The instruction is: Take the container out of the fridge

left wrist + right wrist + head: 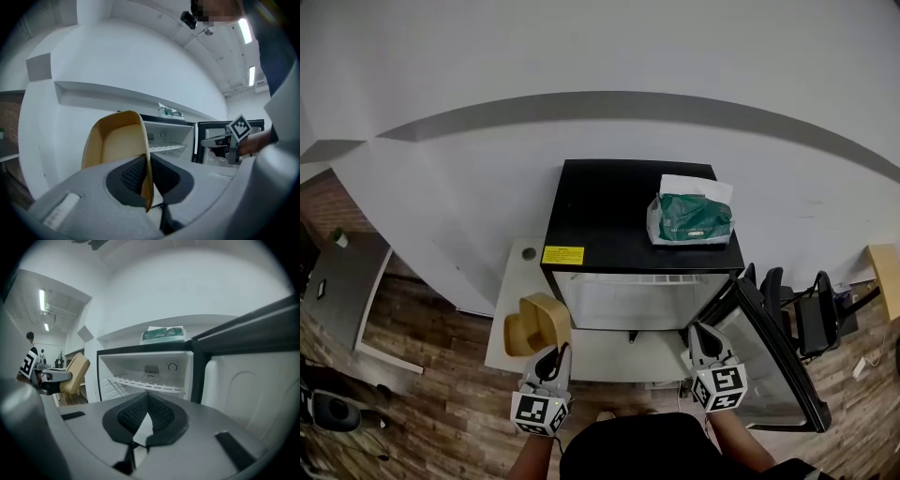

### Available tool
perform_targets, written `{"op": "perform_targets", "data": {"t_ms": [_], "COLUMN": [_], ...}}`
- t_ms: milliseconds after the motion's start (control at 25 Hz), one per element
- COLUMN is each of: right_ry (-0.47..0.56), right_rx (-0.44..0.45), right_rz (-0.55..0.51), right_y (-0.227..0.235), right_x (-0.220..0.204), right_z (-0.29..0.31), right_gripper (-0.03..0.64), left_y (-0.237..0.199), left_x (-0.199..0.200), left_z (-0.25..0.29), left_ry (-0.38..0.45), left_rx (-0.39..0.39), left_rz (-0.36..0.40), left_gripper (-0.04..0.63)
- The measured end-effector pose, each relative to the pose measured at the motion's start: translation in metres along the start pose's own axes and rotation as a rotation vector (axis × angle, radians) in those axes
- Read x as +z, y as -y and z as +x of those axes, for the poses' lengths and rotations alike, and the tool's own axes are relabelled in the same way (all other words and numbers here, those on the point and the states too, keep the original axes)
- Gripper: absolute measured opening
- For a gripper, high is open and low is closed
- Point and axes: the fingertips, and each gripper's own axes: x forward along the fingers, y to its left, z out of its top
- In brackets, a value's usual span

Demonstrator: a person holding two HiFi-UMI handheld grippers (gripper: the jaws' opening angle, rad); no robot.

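The tan open-topped container point(536, 323) hangs outside the fridge, left of its open front, with my left gripper point(551, 354) shut on its rim. In the left gripper view the container's wall point(117, 145) stands edge-on between the pads of the left gripper point(147, 176). The black mini fridge point(628, 202) stands with its door point(773, 356) swung open to the right; a bare wire shelf point(145, 385) shows inside. My right gripper point(698, 337) is shut on nothing, in front of the fridge near the door. From the right gripper point(146, 401) I see the container point(75, 373) at the left.
A green packet point(692, 214) lies on the fridge top. The fridge sits on a low white platform point(511, 309) against a white wall. A grey desk point(342, 281) is at the left, black chairs point(811, 314) at the right. A person point(29, 364) stands far off.
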Motion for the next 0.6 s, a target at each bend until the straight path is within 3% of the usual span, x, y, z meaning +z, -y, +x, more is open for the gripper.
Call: {"op": "perform_targets", "data": {"t_ms": [320,600], "right_ry": [0.021,0.026], "right_rx": [-0.043,-0.069], "right_rz": [0.001,-0.009], "right_y": [-0.003,-0.004], "right_x": [-0.003,-0.002], "right_z": [0.004,0.003], "right_gripper": [-0.002,-0.002], "left_y": [-0.023,-0.021], "left_x": [-0.009,-0.010], "left_z": [-0.001,0.008], "left_ry": [-0.011,-0.006], "left_rx": [-0.001,-0.050], "left_rz": [-0.021,-0.017], "left_gripper": [0.026,0.026]}}
